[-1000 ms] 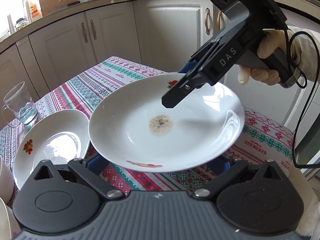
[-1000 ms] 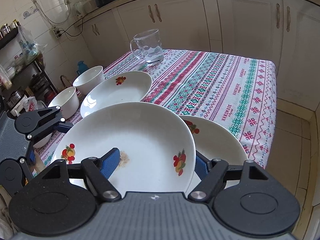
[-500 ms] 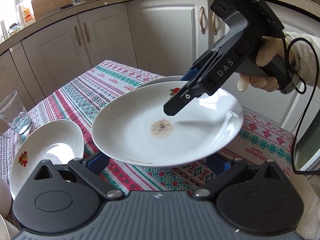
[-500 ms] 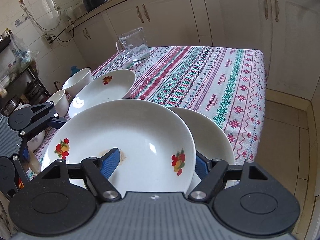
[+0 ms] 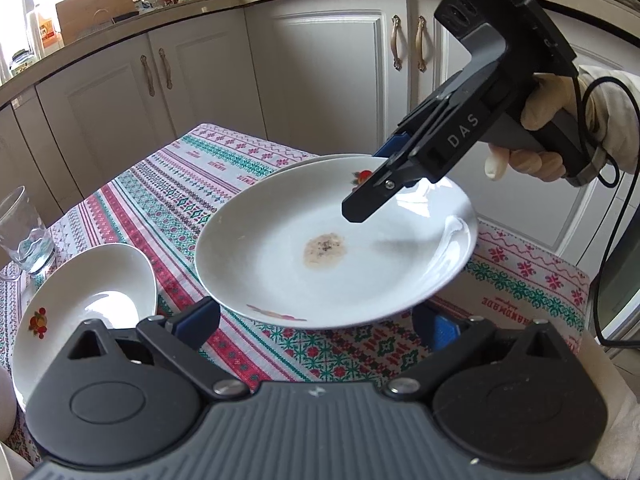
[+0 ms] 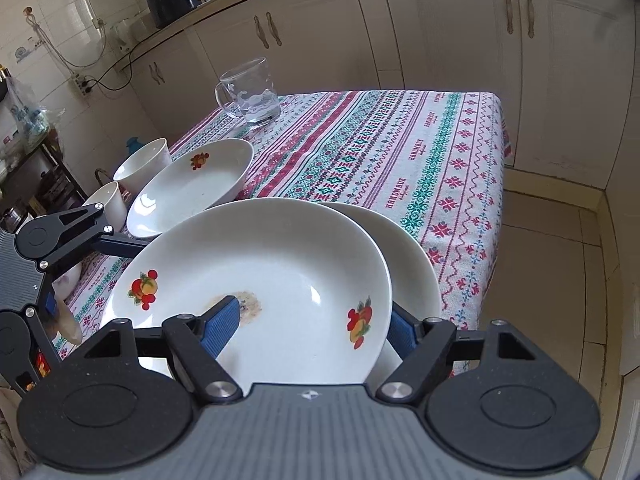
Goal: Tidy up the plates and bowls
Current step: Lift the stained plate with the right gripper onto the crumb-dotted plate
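Three plates, two bowls and one glass mug [image 6: 250,92] on the cloth-covered surface [image 6: 440,148].
Right claw [image 6: 310,326] grips the stained plate [image 6: 280,264] by its rim, raised over a second plate [image 6: 416,276]; the third plate [image 6: 192,188] lies beside both bowls [image 6: 140,164]. Left claw [image 5: 316,322] is spread wide beneath the stained plate, holding nothing.

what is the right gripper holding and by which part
The right gripper holds the stained plate by its near rim, one finger inside, one outside. The left gripper holds nothing.
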Available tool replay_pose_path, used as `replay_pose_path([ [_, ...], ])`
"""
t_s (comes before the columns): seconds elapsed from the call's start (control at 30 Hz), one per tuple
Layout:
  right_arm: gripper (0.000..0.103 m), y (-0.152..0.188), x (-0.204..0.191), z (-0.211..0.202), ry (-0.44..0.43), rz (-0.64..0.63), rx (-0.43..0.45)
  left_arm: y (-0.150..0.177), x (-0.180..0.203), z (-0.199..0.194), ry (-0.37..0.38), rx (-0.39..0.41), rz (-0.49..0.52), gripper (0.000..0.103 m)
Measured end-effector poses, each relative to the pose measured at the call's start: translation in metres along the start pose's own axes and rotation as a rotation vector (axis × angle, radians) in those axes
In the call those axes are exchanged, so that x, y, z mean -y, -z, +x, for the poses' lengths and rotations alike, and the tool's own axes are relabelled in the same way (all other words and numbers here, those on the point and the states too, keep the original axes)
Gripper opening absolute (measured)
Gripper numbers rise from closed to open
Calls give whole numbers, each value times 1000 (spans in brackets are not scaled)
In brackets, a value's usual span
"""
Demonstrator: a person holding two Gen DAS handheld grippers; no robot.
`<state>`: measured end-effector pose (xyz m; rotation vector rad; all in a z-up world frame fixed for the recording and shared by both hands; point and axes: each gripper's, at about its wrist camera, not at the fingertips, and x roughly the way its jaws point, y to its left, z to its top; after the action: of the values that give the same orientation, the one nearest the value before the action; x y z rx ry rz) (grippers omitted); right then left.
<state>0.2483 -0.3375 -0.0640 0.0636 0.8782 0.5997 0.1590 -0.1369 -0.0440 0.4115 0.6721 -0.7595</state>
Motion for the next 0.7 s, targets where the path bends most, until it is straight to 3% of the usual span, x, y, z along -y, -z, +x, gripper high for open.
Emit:
replay_pose_path([
  [0.7,83,9,-7,-23,81,19,11,1,-3,6,31,34,-62,102],
])
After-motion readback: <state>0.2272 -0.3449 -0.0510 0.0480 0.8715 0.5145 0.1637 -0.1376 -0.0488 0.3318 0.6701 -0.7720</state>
